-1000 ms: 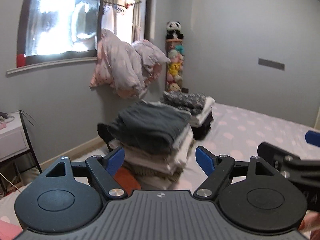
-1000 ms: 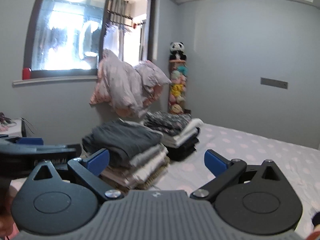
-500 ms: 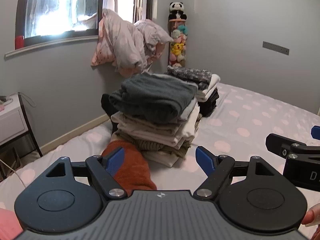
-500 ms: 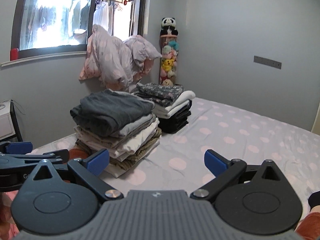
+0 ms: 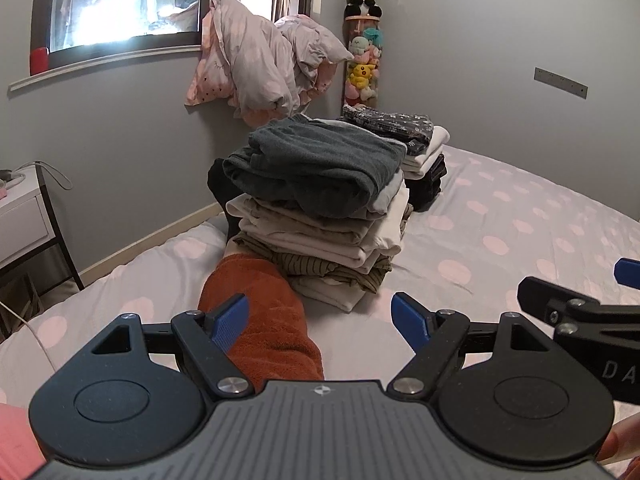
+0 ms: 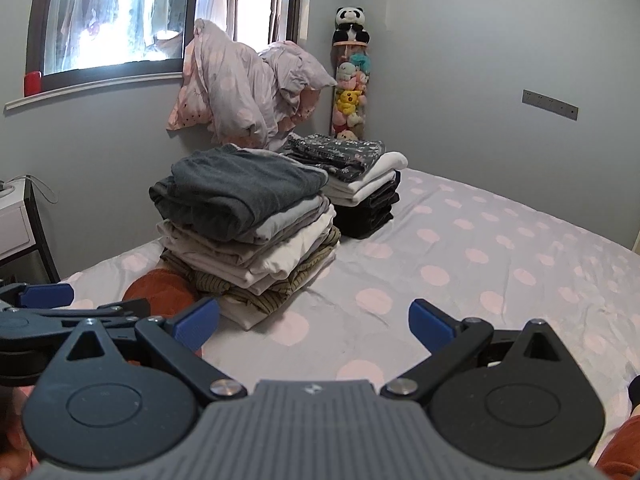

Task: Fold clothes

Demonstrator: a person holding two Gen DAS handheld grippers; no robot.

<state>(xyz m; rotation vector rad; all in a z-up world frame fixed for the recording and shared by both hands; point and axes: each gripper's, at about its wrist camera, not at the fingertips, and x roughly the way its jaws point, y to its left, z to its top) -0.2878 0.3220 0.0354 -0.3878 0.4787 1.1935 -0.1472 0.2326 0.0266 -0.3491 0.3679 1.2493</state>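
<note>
Both my left tool (image 5: 320, 316) and right tool (image 6: 314, 322) gape released, empty, angled toward the orange garment (image 5: 260, 320) at seven o'clock of the folded stack (image 5: 320, 208), presumably next for folding.

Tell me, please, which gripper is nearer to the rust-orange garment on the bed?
Left. The left gripper hangs over the rust-orange garment; the right gripper is off to its side, above bare sheet.

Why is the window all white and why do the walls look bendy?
In both wrist views the window is blown out by daylight, so outside looks washed white. The fisheye lens bends straight lines: the window sill curves in the right view, and so does the bed edge in the left. The folded stack stays sharp.
</note>
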